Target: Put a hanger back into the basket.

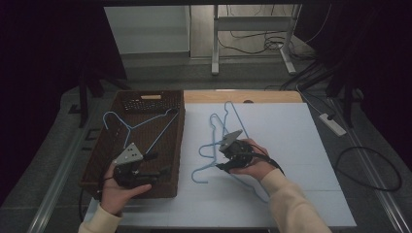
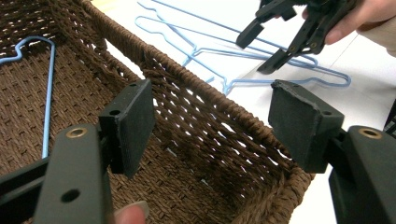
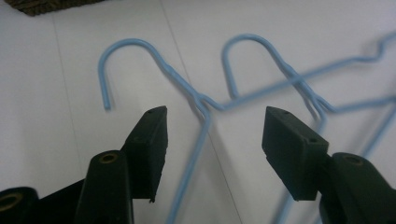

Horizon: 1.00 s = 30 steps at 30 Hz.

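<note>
My right gripper (image 3: 212, 140) is down low over the white tabletop (image 1: 291, 145), jaws parted with nothing clamped between them. The nearest light-blue wire hanger (image 3: 196, 100) lies flat right there: its twisted neck sits just ahead of the gap, and its wire runs back between my two jaws, closer to the left one, touching neither pad. Its hook curls away ahead and to the left of my left jaw. A second light-blue wire hanger (image 3: 280, 70) lies beyond my right jaw, its hook ahead of it, its wires crossing the first one's.

My left gripper (image 2: 212, 126) hangs over the brown woven basket (image 2: 196, 88), jaws released and wide, gripping nothing. The basket's wall runs across beyond the gap between them. Another light-blue hanger (image 2: 47, 93) rests inside the basket, off past my left jaw. Beyond the basket rim I see my right gripper poised over the hangers on the tabletop.
</note>
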Tool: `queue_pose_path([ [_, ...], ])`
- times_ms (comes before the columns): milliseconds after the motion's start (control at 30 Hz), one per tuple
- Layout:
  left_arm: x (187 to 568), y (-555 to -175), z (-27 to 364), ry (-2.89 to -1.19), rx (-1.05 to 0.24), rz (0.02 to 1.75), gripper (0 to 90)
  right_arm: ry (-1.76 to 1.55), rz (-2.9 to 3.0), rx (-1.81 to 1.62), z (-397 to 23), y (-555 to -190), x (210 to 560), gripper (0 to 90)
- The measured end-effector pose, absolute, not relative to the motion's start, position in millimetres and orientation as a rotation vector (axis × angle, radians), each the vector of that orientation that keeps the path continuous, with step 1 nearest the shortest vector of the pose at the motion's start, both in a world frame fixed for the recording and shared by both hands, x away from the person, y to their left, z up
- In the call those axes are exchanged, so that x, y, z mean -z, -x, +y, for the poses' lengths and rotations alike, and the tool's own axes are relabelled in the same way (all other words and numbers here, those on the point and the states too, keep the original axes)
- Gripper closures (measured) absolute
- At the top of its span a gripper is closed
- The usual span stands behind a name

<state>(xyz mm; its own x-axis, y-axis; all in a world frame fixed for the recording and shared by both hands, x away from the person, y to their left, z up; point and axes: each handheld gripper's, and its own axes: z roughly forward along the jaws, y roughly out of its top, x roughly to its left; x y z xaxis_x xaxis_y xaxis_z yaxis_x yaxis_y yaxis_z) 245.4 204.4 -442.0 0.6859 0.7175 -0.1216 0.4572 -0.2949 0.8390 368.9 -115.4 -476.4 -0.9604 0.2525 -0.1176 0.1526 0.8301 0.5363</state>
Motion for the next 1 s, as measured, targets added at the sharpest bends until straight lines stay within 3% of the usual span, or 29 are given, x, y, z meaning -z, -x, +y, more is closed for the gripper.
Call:
queue_pose_path([
  [367,443,-246,206,-1.951,-0.343,0.914,31.3,-0.138,2.949,-0.661,-82,-384,490,47.8],
  [900,444,-246,205,-1.957,-0.343,0.910,31.3,0.070,3.082,-0.428,-52,-396,502,70.8],
  [1000,444,-246,205,-1.958,-0.342,0.908,31.4,0.075,3.109,-0.426,-51,-397,501,78.8],
])
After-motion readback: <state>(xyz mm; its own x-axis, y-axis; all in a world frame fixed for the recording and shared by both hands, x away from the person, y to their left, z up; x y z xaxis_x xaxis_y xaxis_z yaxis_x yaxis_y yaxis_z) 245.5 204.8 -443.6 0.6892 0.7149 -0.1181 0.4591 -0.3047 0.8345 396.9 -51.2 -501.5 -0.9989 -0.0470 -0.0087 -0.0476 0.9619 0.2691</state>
